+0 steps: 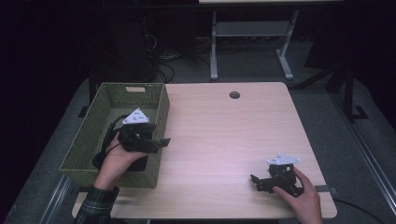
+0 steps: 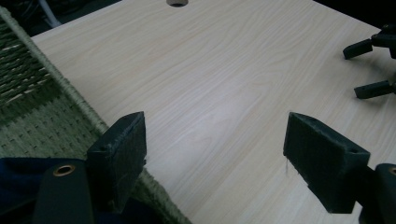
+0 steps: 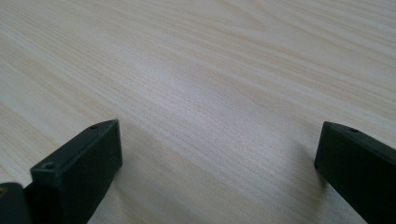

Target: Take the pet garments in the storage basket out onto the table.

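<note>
My left gripper (image 1: pixel 160 141) hovers over the right wall of a green woven basket (image 1: pixel 107 100) with its jaws pointing right across the table. In the left gripper view this left gripper (image 2: pixel 215 135) stands open with nothing between the jaws, above the basket rim (image 2: pixel 70 93) and bare wood. My right gripper (image 1: pixel 254 179) rests low on the table near the front right, jaws pointing left. Seen from its own camera, the right gripper (image 3: pixel 219 144) is open over bare wood. The right gripper (image 2: pixel 369 70) also appears far off in the left gripper view.
The light wooden table (image 1: pixel 224 135) has a round cable hole (image 1: pixel 234 94) near its far edge. Something dark blue (image 2: pixel 14 179) lies low in the basket under my left hand. A desk frame (image 1: pixel 252 32) stands on the floor beyond the table.
</note>
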Tool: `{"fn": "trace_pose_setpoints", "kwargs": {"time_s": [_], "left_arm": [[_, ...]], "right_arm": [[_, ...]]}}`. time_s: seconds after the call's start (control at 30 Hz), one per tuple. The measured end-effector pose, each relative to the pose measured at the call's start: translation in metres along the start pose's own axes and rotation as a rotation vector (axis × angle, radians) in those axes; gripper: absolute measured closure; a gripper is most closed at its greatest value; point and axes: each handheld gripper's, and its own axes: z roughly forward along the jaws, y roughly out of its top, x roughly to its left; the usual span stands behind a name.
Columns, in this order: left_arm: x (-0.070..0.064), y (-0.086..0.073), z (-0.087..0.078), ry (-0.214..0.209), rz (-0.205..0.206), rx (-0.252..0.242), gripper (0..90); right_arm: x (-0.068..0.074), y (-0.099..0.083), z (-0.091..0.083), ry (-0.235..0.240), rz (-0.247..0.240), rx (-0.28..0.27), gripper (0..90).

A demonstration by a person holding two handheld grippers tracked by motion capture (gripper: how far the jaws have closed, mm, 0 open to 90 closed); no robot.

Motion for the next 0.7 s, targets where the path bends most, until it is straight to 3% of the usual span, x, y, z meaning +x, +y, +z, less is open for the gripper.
{"fn": "trace_pose_setpoints", "kwargs": {"time_s": [0.7], "left_arm": [[0.022,-0.014,-0.028,0.077,-0.034,0.005,20.7]], "right_arm": [[0.0,0.0,0.0,0.001,-0.002,0.0,0.5]]}}
